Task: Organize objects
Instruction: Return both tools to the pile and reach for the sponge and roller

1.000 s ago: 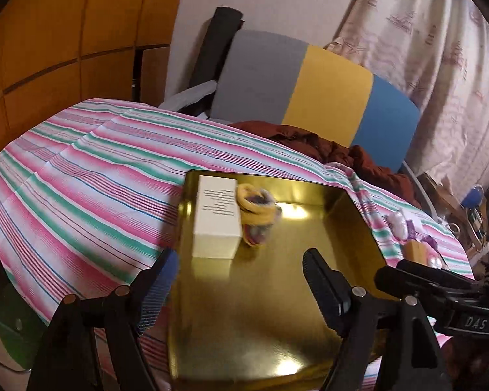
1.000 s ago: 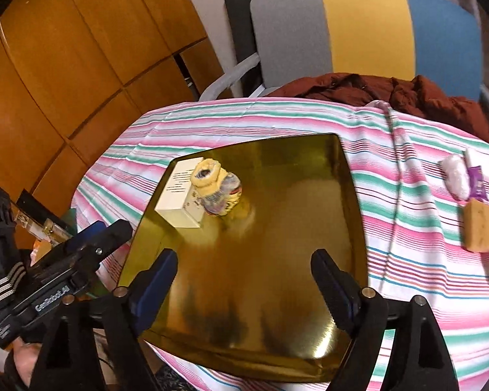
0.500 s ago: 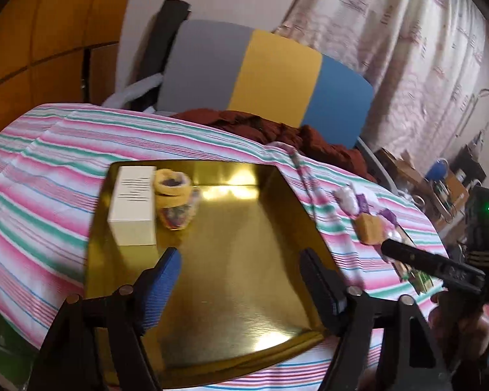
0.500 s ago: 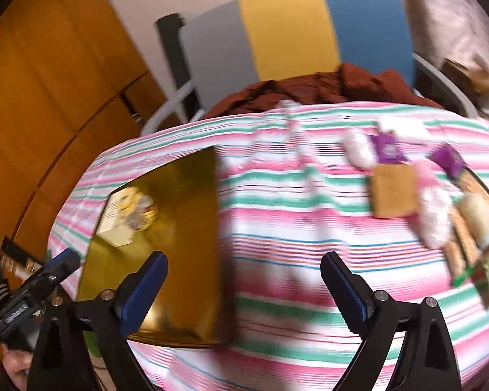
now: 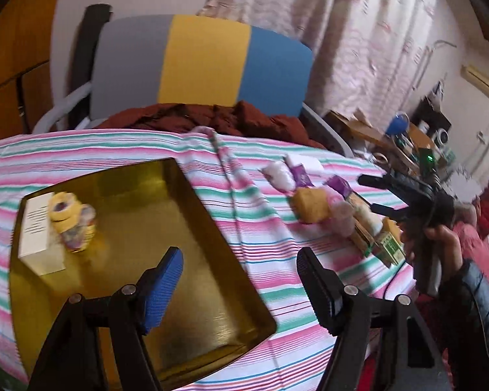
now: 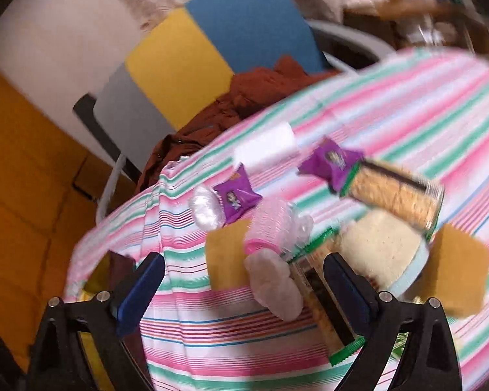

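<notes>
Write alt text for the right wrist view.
The open right gripper hovers over a heap of snacks on a striped tablecloth: two purple packets, cracker packs, yellow sponges, and a pink wrapped roll. A colour-block chair stands behind. The view is blurred.

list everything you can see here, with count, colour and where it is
tray: 1, gold, left part of the table
box: 1, white, far left corner of the tray
tape rolls: small stack, yellow, in the tray beside the box
tablecloth: 1, pink, green and white stripes, over the table
purple packets: 2, purple, in the pile right of the tray
sponges: 2, tan, in the pile
cracker packs: at least 2, green edged, in the pile
chair: 1, grey, yellow and blue, behind the table
cloth: 1, rust brown, on the chair
curtain: pale patterned, back right
left gripper: open, over the tray's near edge
right gripper: open, over the pile
</notes>
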The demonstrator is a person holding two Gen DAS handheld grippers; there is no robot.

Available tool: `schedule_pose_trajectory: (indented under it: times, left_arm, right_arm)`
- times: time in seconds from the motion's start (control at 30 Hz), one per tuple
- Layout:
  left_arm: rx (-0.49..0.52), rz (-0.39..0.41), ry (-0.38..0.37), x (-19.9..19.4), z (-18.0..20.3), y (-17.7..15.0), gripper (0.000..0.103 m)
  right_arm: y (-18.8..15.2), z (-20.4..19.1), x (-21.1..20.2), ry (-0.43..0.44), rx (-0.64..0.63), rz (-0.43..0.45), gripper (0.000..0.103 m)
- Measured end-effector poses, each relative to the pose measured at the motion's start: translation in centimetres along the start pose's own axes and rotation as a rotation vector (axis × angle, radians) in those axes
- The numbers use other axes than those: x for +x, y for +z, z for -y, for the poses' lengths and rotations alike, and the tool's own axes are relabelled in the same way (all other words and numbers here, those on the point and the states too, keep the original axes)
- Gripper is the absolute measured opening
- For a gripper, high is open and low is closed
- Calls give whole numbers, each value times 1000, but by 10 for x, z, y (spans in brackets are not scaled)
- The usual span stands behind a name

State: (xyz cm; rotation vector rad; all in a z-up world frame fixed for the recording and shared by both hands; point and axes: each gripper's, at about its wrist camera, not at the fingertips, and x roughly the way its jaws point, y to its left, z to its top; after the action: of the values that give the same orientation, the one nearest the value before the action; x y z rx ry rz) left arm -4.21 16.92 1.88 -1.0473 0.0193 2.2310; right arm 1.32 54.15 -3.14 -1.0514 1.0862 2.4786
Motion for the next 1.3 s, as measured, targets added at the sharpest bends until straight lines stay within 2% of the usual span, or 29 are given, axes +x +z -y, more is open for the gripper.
schedule_pose_trajectory:
  times: [0.27, 0.47, 0.67, 0.77, 0.83, 0.93, 1.07, 1.3]
  left_arm:
    - [71, -59, -18, 45, 43, 19, 72]
    - [53, -128, -37, 90, 60, 32, 68]
    - [31, -147, -18, 114, 63, 38, 67]
    - [55, -143, -15, 124, 67, 42, 67]
    - [85, -142, -3, 134, 74, 46, 64]
    - [107, -163, -17, 153, 82, 48, 62]
    - [77, -213, -38, 185, 87, 51, 58]
    - [20, -253, -96, 229, 99, 56, 61]
  right_arm:
    - [11, 8, -1, 136, 73, 20, 100]
    - [15, 11, 21, 213, 130, -60, 102]
    - [18, 8, 34, 202, 122, -90, 103]
    - [22, 14, 25, 198, 139, -49, 103]
    - [23, 19, 17, 231, 164, -17, 103]
    - [25, 24, 11, 227, 186, 8, 103]
    - [27, 24, 9, 235, 199, 14, 103]
    - [29, 23, 8, 261, 196, 12, 103]
